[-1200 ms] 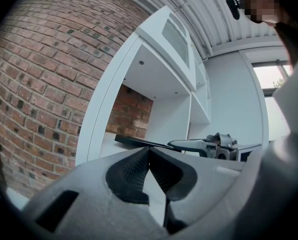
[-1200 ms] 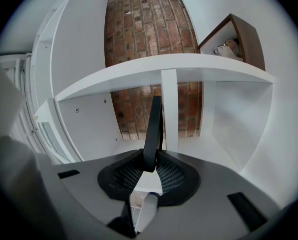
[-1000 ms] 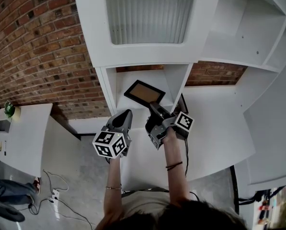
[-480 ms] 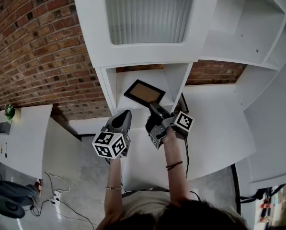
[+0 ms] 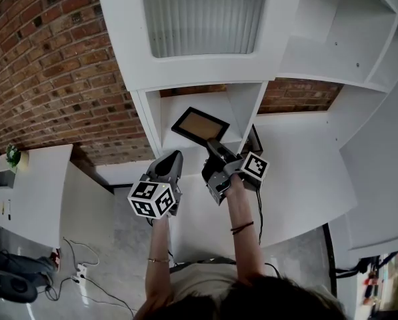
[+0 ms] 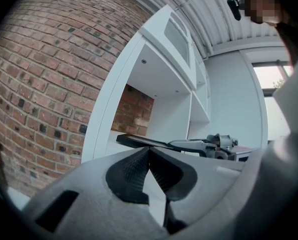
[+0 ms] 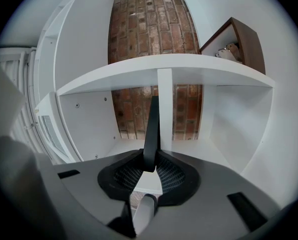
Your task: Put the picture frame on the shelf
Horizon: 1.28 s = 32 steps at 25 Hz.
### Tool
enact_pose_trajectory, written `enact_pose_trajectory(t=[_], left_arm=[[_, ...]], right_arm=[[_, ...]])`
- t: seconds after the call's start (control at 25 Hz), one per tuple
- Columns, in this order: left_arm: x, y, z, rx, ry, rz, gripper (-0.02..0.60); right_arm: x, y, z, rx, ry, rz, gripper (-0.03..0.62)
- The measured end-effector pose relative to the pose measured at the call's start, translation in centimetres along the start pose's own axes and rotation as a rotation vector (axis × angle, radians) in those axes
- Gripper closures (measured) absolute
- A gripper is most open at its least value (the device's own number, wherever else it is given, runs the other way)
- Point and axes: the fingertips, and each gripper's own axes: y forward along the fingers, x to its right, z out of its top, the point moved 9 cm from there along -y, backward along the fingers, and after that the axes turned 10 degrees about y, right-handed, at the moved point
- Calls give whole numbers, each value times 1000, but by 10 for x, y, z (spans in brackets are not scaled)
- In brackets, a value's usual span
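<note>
The picture frame (image 5: 200,125), black-edged with a tan middle, hangs tilted at the mouth of a cubby in the white shelf unit (image 5: 244,107). My right gripper (image 5: 216,155) is shut on its near edge. In the right gripper view the frame (image 7: 151,126) shows edge-on, rising from between the closed pads (image 7: 169,174), with the shelf boards (image 7: 163,69) behind it. My left gripper (image 5: 173,159) hovers just left of the frame, shut on nothing. In the left gripper view its jaws (image 6: 149,150) meet, and the frame (image 6: 139,140) shows beyond them.
A second, brown frame (image 5: 254,141) leans on the shelf just right of the divider (image 7: 243,41). Brick wall (image 5: 59,79) lies to the left. A white table (image 5: 25,199) carries a small plant (image 5: 13,153). Cables (image 5: 79,269) trail on the floor.
The frame and my right gripper have crept a little further toward the cubby. The left gripper has barely moved.
</note>
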Motion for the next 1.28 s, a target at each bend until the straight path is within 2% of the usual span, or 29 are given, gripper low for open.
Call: enact_pose_trajectory(t=[1.0, 1.28], left_arm=[[3, -6, -1, -9, 1, 4, 571], [5, -9, 0, -7, 1, 3, 571]], right_arm=[[3, -1, -4, -19, 4, 31, 519], [4, -3, -7, -34, 10, 39, 491]])
